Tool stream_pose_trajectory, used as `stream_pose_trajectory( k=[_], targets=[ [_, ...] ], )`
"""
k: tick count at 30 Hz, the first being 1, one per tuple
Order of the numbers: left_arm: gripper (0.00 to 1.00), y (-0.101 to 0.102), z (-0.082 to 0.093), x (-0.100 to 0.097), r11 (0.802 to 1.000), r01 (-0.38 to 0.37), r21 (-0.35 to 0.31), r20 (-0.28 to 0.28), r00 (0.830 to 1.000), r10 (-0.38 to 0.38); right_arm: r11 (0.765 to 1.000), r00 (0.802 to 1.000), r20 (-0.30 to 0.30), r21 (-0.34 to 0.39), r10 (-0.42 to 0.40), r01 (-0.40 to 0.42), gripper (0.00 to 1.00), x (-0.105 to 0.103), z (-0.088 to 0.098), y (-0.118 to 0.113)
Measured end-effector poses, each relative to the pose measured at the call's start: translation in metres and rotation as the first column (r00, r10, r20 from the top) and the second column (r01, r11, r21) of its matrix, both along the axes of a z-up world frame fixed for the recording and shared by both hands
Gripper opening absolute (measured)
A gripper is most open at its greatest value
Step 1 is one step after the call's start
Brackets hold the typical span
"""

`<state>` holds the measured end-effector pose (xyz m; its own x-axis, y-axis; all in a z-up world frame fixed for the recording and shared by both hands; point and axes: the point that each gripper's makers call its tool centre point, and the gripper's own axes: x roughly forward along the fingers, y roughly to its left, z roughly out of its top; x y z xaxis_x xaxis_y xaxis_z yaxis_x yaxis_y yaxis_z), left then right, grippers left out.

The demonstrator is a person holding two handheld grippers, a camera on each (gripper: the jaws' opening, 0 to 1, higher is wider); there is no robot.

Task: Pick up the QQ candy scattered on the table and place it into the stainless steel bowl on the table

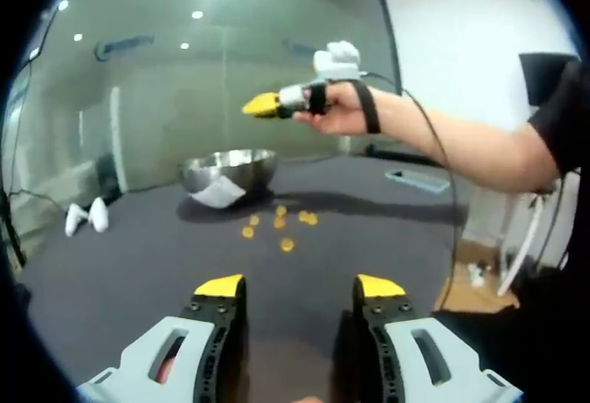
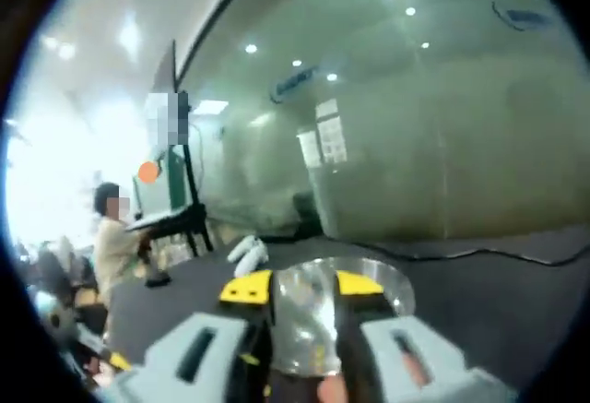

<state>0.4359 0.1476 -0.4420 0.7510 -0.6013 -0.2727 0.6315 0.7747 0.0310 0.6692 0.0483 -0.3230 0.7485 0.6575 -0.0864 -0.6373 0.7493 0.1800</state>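
Right tool [image 2: 295,288] hovers over the steel bowl [image 2: 369,278], jaws parted, nothing visibly held; left tool [image 1: 300,285] gapes empty, candies [image 1: 279,223] scattered on the desk [image 1: 138,265].

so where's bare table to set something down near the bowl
Bare dark table lies between the left gripper and the scattered round yellow candies, and left of them toward the two white objects. It is crowded right in front of the shiny stainless steel bowl, where the candies and a white paper lie.
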Motion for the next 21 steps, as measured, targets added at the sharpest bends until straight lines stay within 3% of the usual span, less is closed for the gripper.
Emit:
stream_pose_trajectory(
  k=[5,11,15,18,21],
  targets=[
    [0.48,0.001,0.003,0.001,1.000,0.002,0.000,0.004,1.000,-0.002,1.000,1.000,0.015,-0.004,0.026,-0.026,0.25,-0.026,0.004,-0.004],
    [0.48,0.000,0.010,0.000,1.000,0.004,0.002,0.017,1.000,-0.004,0.999,0.998,0.053,-0.014,0.037,-0.037,0.25,-0.035,0.010,-0.012],
    [0.48,0.001,0.010,-0.002,1.000,0.005,0.007,0.021,1.000,-0.006,0.997,0.996,0.061,-0.032,0.067,-0.065,0.25,-0.058,0.004,-0.019],
    [0.48,0.001,0.010,-0.003,1.000,0.007,0.006,0.021,1.000,-0.007,0.996,0.995,0.047,-0.009,0.090,-0.090,0.25,-0.091,0.003,-0.025],
    [0.48,0.000,0.009,-0.005,1.000,0.007,0.011,0.022,1.000,-0.008,0.996,0.993,0.073,-0.005,0.088,-0.088,0.25,-0.116,-0.002,-0.036]
  ],
)
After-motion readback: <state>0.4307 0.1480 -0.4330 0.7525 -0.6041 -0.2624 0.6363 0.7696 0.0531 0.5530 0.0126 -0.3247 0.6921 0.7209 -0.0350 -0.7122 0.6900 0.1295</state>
